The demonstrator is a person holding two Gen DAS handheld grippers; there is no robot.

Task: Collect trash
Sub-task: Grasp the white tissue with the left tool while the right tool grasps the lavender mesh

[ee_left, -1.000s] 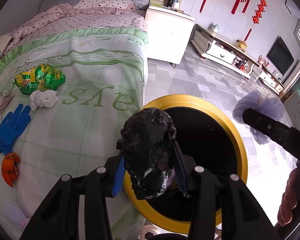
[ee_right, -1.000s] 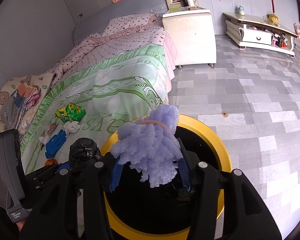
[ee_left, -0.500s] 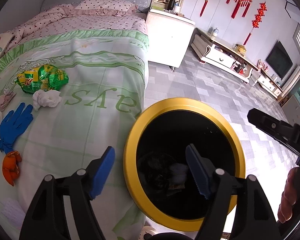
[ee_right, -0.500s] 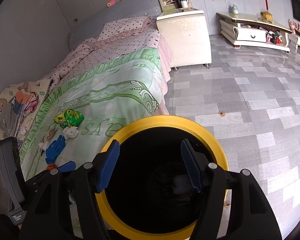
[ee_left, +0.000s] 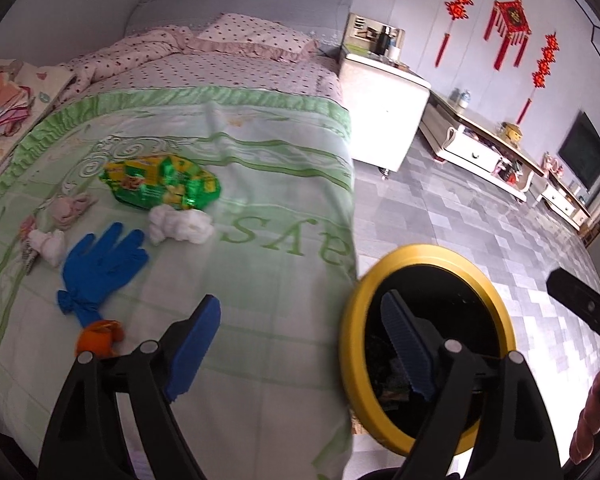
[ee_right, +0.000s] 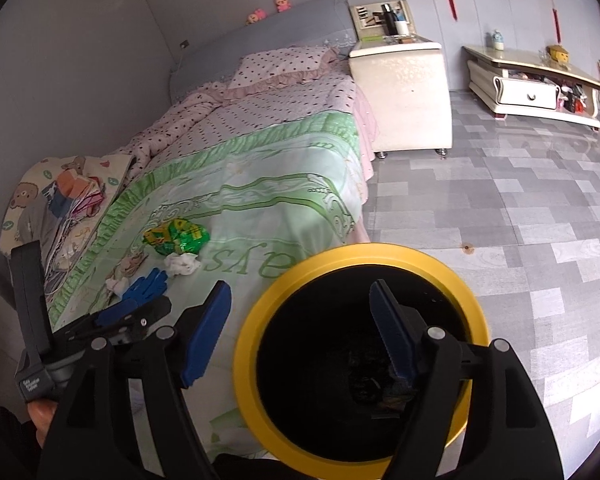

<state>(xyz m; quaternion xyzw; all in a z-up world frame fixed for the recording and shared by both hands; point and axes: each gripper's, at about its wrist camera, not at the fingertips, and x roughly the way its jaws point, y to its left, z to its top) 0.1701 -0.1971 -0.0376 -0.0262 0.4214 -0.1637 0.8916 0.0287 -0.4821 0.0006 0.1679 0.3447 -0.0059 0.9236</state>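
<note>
- Some trash already lies in the yellow-rimmed bin off the bed's foot corner.
- Left gripper and right gripper: jaws opening, nothing between them.
- Left on the bed (near its far side edge): green wrapper, white tissue, blue glove, orange scrap.

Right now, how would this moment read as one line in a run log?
left claw: opening, empty | right claw: opening, empty | yellow-rimmed bin: holds trash | blue glove, green wrapper: on bed

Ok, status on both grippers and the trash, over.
Left gripper, right gripper opening, empty. Glove, wrapper, tissue on bed. Bin unobstructed.
</note>
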